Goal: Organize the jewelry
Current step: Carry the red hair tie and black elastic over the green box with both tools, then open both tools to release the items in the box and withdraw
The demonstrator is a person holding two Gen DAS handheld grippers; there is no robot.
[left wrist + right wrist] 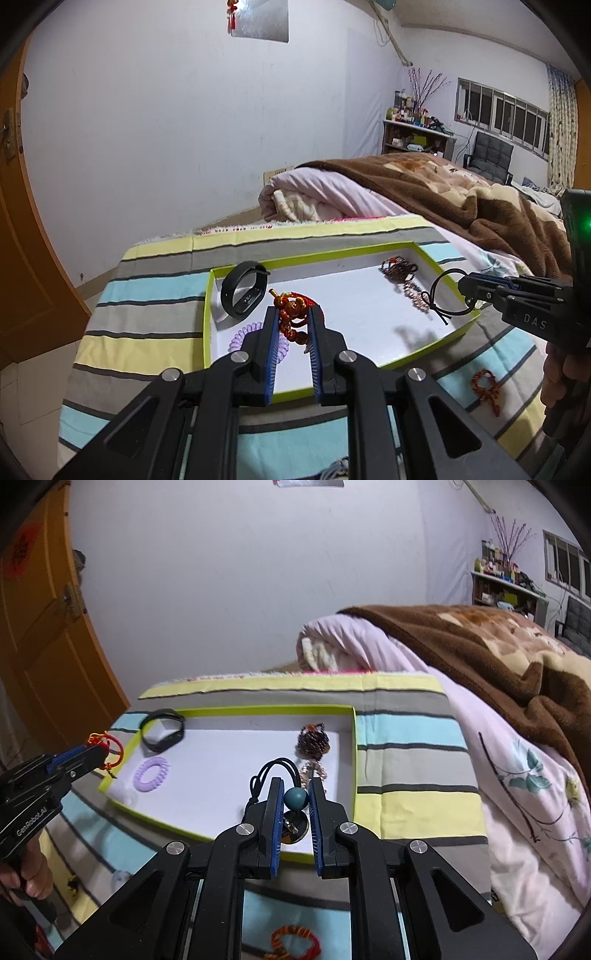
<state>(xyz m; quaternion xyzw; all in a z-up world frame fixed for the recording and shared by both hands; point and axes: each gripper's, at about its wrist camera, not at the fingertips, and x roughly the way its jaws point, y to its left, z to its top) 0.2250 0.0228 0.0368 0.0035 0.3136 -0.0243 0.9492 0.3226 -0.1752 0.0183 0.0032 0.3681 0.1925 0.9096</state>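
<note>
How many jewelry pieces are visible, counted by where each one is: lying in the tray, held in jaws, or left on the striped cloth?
In tray: 3 (black wristband, lilac spiral hair tie, dark beaded bracelets)
Held: 2 (red-gold beaded charm, black cord hair tie with teal bead)
On cloth: 1 (orange-red knotted bracelet)
Total: 6

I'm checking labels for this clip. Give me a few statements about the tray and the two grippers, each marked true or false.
1. The left gripper holds a red beaded bracelet. True.
2. The right gripper is empty. False: its pads press on a black hair tie with a teal bead.
3. The purple coil hair tie lies inside the green-edged tray. True.
4. The black wristband lies on the striped cloth outside the tray. False: it sits in a tray corner.
5. An orange bracelet lies on the cloth outside the tray. True.
</note>
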